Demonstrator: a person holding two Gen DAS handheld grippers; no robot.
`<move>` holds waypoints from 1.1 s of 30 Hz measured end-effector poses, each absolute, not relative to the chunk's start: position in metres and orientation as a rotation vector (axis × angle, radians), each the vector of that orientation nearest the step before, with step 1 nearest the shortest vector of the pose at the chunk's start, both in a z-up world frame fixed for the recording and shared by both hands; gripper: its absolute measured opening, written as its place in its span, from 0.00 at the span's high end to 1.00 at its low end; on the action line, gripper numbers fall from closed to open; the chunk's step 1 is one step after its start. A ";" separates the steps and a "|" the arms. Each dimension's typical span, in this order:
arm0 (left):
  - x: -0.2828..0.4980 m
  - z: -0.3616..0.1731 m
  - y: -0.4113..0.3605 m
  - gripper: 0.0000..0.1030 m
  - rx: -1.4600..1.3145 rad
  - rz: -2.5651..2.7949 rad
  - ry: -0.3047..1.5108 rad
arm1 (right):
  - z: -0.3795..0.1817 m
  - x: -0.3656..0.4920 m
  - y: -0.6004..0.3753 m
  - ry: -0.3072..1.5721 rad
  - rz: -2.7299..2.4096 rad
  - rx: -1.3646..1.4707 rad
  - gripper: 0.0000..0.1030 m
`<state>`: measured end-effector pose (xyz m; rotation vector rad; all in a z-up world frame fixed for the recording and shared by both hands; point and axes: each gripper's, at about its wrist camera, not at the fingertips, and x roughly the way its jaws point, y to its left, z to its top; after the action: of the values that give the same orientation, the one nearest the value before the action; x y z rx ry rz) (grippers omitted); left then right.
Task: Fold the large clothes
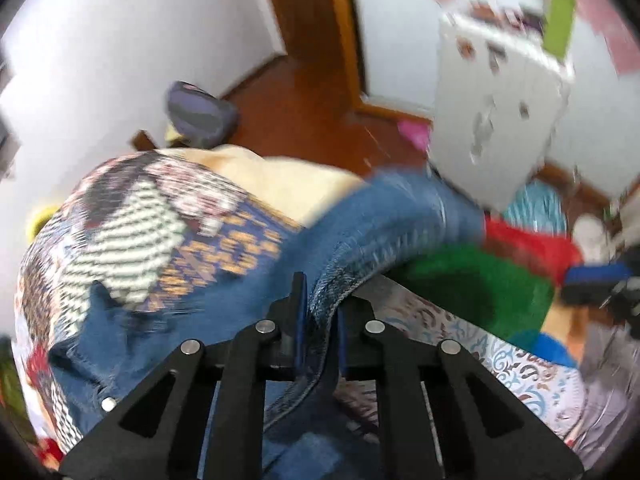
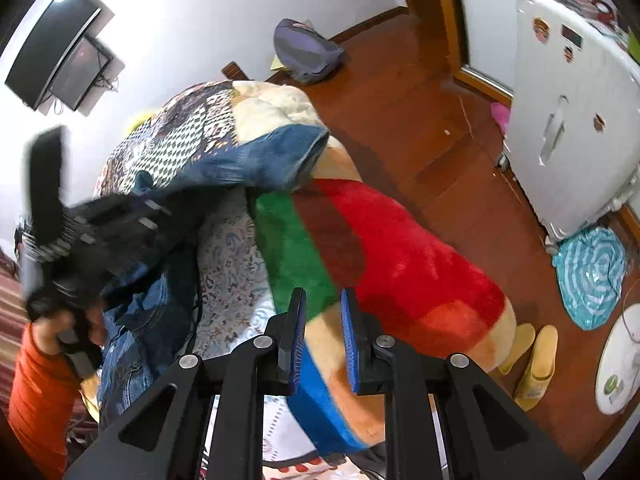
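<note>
Left fingers: closed on the hem of the denim jeans (image 1: 380, 216); in my left wrist view the left gripper (image 1: 320, 316) has the seamed edge pinched between its blue pads, with cloth running out on both sides.
Right fingers: the right gripper (image 2: 322, 312) reads as closed as it gets, yet I see a narrow gap between the blue pads (image 2: 349, 340) and nothing in it; they hang over the striped blanket.
Jeans, position: draped across the bed, one leg stretched toward the far end, its open cuff lying on the cream quilt (image 2: 276, 108); the rest bunches under the left gripper at the near left.
Left gripper seen from the right: a dark blurred shape (image 2: 100, 236) low over the denim, held by a hand (image 2: 76, 328) with an orange sleeve (image 2: 36, 392) behind it.
Bed covers: patchwork quilt (image 1: 132, 216) at the far left, a paisley sheet (image 2: 232, 276) in the middle, a plush blanket (image 2: 400, 264) in green, red, blue and tan bands hanging off the right side.
Floor: reddish wood (image 2: 400, 112); yellow slippers (image 2: 536, 360) just beside the blanket's lower edge, a teal striped cushion (image 2: 592, 276) near them.
Room: white fridge (image 2: 572, 112) with magnets at the right, a grey bag (image 2: 304, 52) by the far wall, two dark screens (image 2: 60, 48) mounted on the wall.
Sharpness: my left view is smeared, so fine detail there I cannot tell.
</note>
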<state>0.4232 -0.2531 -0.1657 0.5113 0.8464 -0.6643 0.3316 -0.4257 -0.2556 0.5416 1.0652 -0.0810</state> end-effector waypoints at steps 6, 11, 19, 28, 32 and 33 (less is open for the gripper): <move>0.428 -0.095 -0.170 0.91 0.348 -0.587 0.719 | -0.248 0.353 -0.393 1.071 -0.014 0.474 0.87; 0.425 -0.066 -0.084 0.91 0.245 -0.471 0.657 | -0.239 0.379 -0.357 1.077 0.054 0.404 0.87; 0.409 -0.102 0.050 0.91 0.105 -0.266 0.744 | -0.227 0.423 -0.269 1.081 0.170 0.208 0.87; 0.375 -0.214 0.118 0.91 -0.081 -0.219 0.976 | -0.286 0.447 -0.191 1.215 0.156 -0.167 0.87; 0.359 -0.241 0.122 0.82 -0.093 -0.205 1.013 | -0.294 0.440 -0.195 1.201 0.087 -0.254 0.72; 0.356 -0.247 0.123 0.79 -0.095 -0.195 1.019 | -0.294 0.439 -0.199 1.190 0.054 -0.264 0.60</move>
<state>0.3564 0.1231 -0.2465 -0.0948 1.0187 -0.1955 0.4391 -0.1993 -0.2936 -0.2640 1.1903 0.0539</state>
